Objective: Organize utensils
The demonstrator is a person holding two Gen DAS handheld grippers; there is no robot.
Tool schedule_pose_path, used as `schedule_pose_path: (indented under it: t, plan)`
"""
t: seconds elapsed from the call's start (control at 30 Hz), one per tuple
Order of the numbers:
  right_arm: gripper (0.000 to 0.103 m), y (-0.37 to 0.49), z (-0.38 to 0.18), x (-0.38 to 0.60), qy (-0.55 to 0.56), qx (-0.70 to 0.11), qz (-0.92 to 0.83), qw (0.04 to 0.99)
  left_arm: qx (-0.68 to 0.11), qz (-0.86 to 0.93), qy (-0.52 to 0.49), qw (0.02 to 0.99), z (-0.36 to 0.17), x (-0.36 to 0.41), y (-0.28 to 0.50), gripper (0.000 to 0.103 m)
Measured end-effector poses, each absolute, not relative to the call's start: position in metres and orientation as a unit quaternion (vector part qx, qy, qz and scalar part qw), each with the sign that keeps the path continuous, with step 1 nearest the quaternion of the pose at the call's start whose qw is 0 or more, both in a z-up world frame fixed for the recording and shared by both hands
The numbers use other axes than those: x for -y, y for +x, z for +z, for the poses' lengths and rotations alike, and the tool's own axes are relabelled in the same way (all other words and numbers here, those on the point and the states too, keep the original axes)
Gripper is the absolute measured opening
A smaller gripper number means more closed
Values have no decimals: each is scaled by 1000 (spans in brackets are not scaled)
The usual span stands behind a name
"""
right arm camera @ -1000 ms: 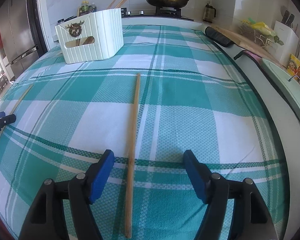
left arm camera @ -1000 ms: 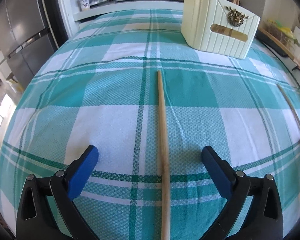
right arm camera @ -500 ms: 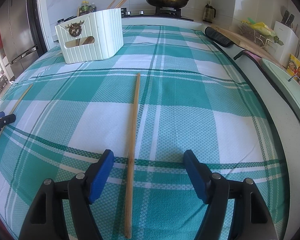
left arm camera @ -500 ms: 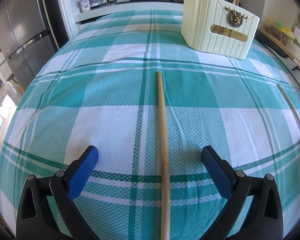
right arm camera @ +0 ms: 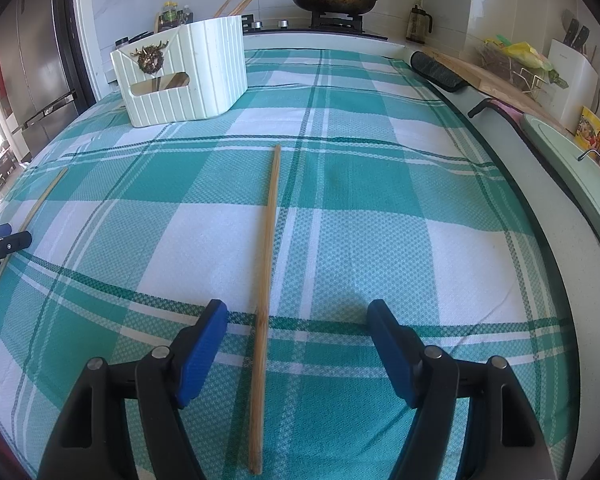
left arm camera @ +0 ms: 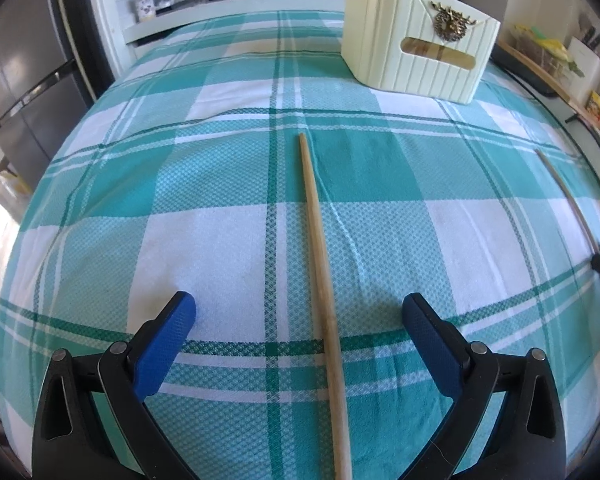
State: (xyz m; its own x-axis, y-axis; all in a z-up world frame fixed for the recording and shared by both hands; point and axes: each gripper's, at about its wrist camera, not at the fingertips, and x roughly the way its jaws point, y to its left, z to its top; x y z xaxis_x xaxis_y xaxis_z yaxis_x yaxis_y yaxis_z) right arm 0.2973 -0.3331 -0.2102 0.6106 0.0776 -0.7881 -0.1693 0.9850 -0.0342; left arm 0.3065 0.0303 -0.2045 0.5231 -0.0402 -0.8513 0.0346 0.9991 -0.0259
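Teal-checked cloth [right arm camera: 380,184] covered the bench, bin [right arm camera: 188,76] at its far end before the stove [right arm camera: 332,20], both grippers [left arm camera: 300,320] [right arm camera: 296,324] spread, fingers [left arm camera: 168,340] released astride a chopstick [left arm camera: 320,280] [right arm camera: 266,280] each

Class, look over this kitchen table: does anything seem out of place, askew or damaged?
Two wooden chopsticks lie loose and apart on the checked tablecloth, one between the open left hand-held gripper, the other between the open right hand-held gripper, instead of in the cream basket. Nothing looks damaged.

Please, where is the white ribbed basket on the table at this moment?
The white ribbed basket stands at the far end of the checked tablecloth, upper left in the right wrist view, upper right in the left wrist view, beyond both chopsticks.
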Motion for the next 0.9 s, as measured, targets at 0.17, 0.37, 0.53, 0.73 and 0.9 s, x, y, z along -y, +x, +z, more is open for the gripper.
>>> schedule_pose_path:
  t: [0.17,0.37,0.53,0.73,0.9]
  plan:
    - [74,305,-205,342,-57,-492,98,863,-514,-67,1,855,-199,-37,322,101]
    - [74,335,-204,335,-91,-517,118,843,-531,-70,38,844,-201,-27,355,90]
    - [66,373,-203,319,-95,-519,125,840,-550,-77,42,831,-196,-24,385,71]
    - [24,430,-198,300,-80,-528,112,838,-557,-77,40,826,-193,-23,410,15]
    - [6,445,-191,299,-52,-529,114,839,-533,-85,-15,842,-180,-36,409,4]
